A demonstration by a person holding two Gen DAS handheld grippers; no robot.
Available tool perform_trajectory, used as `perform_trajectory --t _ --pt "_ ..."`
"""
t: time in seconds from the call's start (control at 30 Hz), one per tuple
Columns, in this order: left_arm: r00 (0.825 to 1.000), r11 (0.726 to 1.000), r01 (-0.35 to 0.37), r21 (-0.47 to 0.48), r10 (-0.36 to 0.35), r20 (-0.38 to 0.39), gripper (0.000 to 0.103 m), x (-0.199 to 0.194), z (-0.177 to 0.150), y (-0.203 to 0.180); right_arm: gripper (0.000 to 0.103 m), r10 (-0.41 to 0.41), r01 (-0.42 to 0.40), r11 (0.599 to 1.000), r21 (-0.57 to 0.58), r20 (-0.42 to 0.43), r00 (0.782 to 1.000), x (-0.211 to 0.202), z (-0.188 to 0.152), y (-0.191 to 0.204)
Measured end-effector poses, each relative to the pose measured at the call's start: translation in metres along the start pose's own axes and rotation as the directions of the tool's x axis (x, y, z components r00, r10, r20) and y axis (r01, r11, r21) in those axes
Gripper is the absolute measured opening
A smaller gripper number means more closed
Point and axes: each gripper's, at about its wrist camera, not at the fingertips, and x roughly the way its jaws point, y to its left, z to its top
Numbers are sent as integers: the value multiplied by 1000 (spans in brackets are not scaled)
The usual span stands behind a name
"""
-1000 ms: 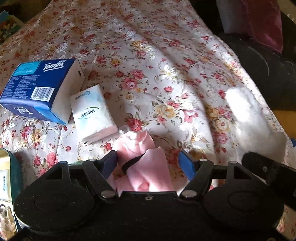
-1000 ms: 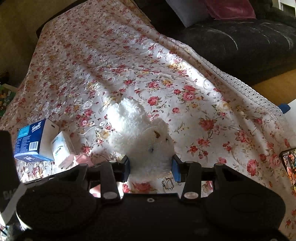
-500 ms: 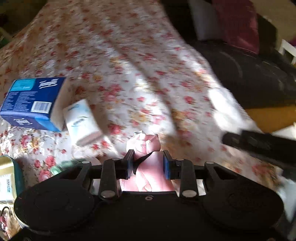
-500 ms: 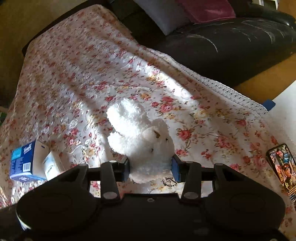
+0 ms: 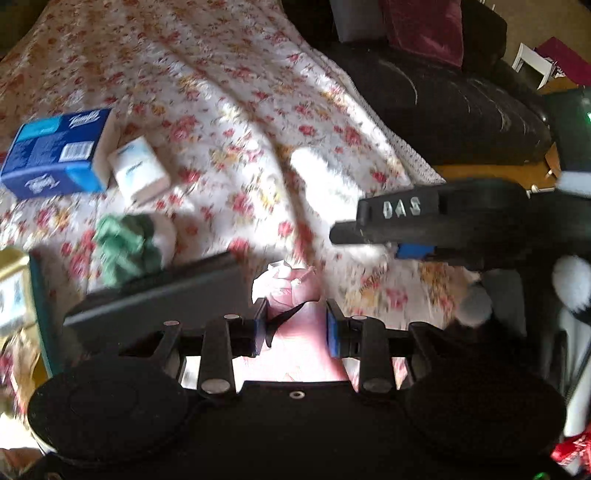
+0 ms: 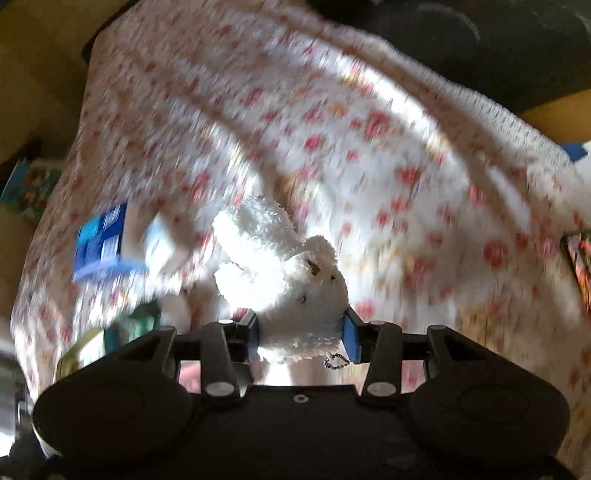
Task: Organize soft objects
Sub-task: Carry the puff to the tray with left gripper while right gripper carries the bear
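My left gripper is shut on a pink soft toy with a black strap, held above the floral bedspread. My right gripper is shut on a white fluffy plush animal, whose small bead chain dangles at its base. The right gripper's black body shows from the side in the left wrist view, to the right of the pink toy. A green cloth lies crumpled on the bedspread left of the pink toy.
A blue tissue pack and a small white tissue packet lie at the left of the bed. A dark flat slab sits just left of my left fingers. A black sofa with a maroon cushion borders the bed on the right.
My left gripper shut on the pink toy and lifted it off the bedspread, uncovering the green cloth. The right gripper rose slightly with the white plush and now appears close on the right.
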Motion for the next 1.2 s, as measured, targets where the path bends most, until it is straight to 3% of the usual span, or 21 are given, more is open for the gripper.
perform_trajectory --t 0.13,0.27,0.53,0.63,0.77,0.93,1.03,1.2 --pt "1000 1000 -8 -29 8 -15 32 -14 -16 10 43 53 -55 998 -22 -103 993 -4 -29 4" --pt "999 998 -43 -44 43 1 32 -34 -33 22 43 28 -33 995 -99 -51 998 -21 -46 19" --pt "983 976 -162 -146 173 64 32 -79 -62 67 43 98 -113 960 -256 -71 993 -31 -62 77" --pt "968 952 -207 -227 233 93 33 -95 -68 92 43 123 -139 936 -322 -69 990 -35 -67 107" --pt "926 890 -310 -334 362 104 33 -114 -76 126 43 159 -172 897 -406 -68 985 -36 -68 152" --pt "908 817 -350 -459 416 48 33 -113 -83 162 43 198 -218 854 -473 -94 976 -29 -65 212" --pt "911 803 -357 -478 412 11 33 -105 -87 172 43 203 -241 832 -500 -130 971 -18 -63 242" --pt "940 831 -321 -453 339 -45 38 -87 -94 173 43 201 -277 799 -533 -197 960 -5 -62 277"
